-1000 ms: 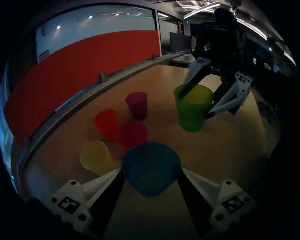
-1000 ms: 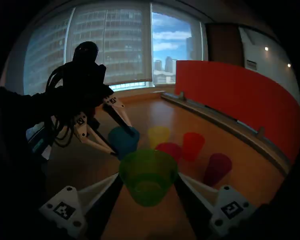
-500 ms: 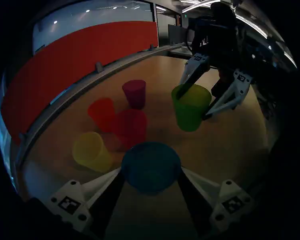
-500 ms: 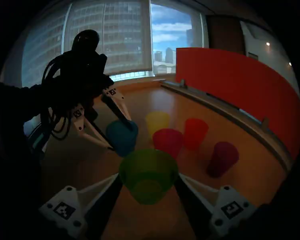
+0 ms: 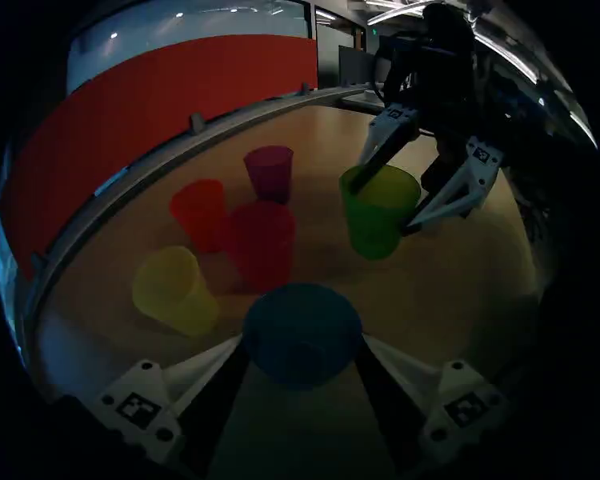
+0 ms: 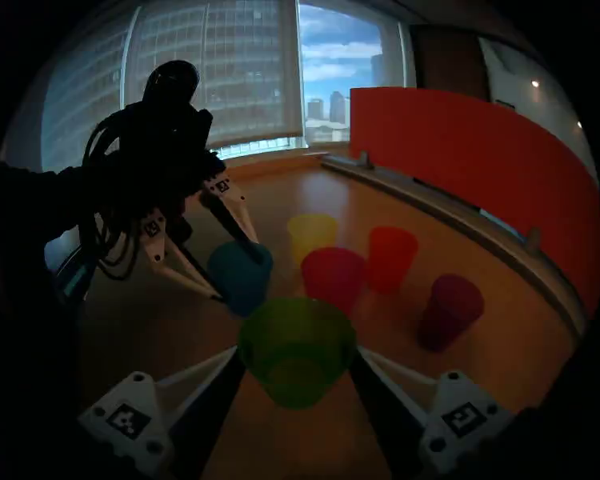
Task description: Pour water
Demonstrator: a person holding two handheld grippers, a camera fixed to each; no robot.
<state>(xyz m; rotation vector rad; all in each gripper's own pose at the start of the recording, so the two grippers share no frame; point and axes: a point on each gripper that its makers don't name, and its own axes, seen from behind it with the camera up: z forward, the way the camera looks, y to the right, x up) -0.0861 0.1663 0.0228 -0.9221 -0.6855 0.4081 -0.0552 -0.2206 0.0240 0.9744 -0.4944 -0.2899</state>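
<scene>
My left gripper (image 5: 302,348) is shut on a blue cup (image 5: 302,334), held over the wooden table (image 5: 460,280); from the right gripper view that same gripper (image 6: 228,268) holds the blue cup (image 6: 238,276) to my left. My right gripper (image 6: 297,360) is shut on a green cup (image 6: 296,350). The left gripper view shows it farther off, the right gripper (image 5: 388,210) clamping the green cup (image 5: 378,210) above the table. Both cups stand upright, apart from each other. Whether either holds water is unclear.
On the table stand a yellow cup (image 5: 172,288), a red cup (image 5: 260,240), an orange-red cup (image 5: 198,212) and a purple cup (image 5: 270,170). A red wall panel (image 5: 140,96) and a rail run along the table's far edge. Windows (image 6: 220,72) lie behind the person's dark arm (image 6: 76,208).
Both grippers rose slightly with their cups; the standing cups sit lower and closer in both views. The grips have not changed.
</scene>
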